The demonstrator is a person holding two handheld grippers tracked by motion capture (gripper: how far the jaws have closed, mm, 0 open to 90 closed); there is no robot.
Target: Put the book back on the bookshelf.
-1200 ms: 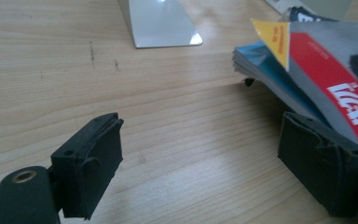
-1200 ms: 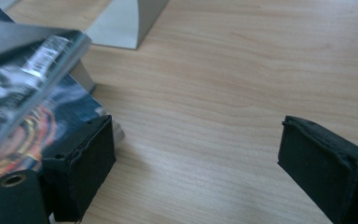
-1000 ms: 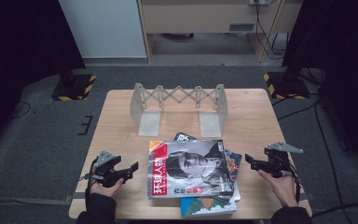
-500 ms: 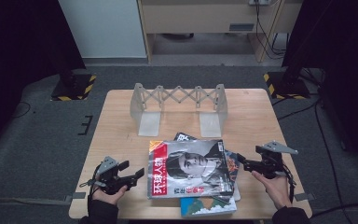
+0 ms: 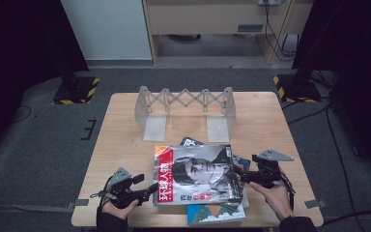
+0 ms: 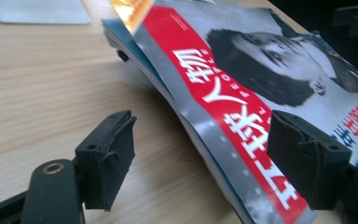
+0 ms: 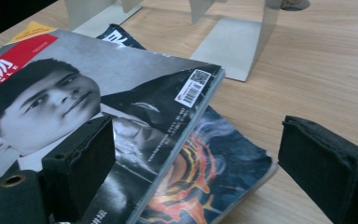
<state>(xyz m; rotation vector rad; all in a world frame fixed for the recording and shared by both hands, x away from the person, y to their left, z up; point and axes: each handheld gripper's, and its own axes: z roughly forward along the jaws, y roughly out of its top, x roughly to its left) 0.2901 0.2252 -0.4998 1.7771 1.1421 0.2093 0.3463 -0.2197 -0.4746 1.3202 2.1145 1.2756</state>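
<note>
**Both grippers at the magazine stack, nothing lifted yet**

A wooden table (image 5: 125,145) seen from above. Near its front edge lies a loose stack of magazines; the top magazine (image 5: 195,176) has a red spine band and a black-and-white portrait cover. Beneath it a blue-covered magazine (image 5: 215,215) pokes out toward the person, and a dark one with orange swirls (image 7: 214,182) sticks out on the right. Behind the stack, toward the far side of the table, stands an expanding grey book rack (image 5: 186,111) with no magazines in it.

The left gripper (image 5: 149,188) sits at the stack's left edge. Its jaws have just been closing a little but stand apart, 1 pad (image 6: 107,156) over bare wood and the other above the red band, with the cover's edge between them and not pinched. The right gripper (image 5: 239,178) is at the stack's right edge, jaws open, 1 pad (image 7: 81,163) over the portrait cover and the other off to the side above the table.

By the look of it, the work is at its beginning: all magazines lie flat. Gripping the stack or top magazine and moving it, probably to the rack, remains.
</note>
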